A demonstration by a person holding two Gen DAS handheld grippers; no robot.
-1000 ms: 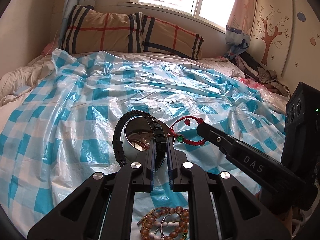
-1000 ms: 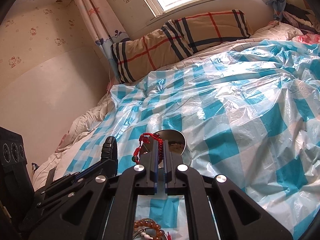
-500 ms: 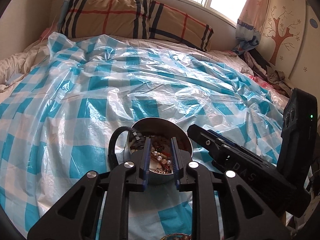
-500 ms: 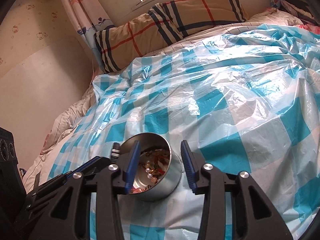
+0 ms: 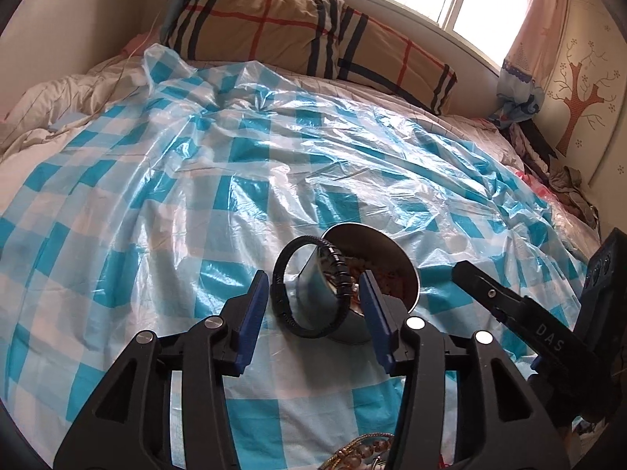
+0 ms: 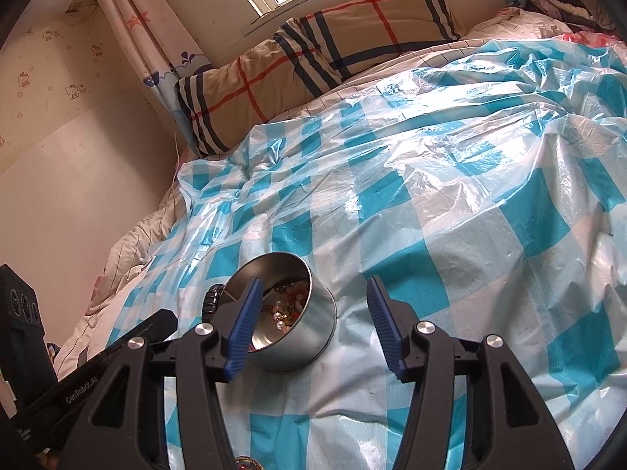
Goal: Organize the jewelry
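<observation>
Black gripper arms [image 5: 548, 337] lettered "DAS", [image 6: 78, 387] "GenRobot.AI".

Tin [image 6: 305, 337]: brushed metal wall, mirror-bright inside.
Sheet [image 5: 156, 203]: thin glossy plastic, blue-and-white check, crinkled and glaring.
Bracelet [image 5: 313, 286]: black, part smooth band, part shiny ribbed beads.
Pillow [image 6: 313, 58]: matt woven cloth, plaid.
Left gripper [image 5: 313, 313] and right gripper [image 6: 313, 325]: matt black plastic, ridged blue pads [image 6: 243, 325], polished metal screws.
Beads [image 5: 364, 450]: glossy brown.
</observation>
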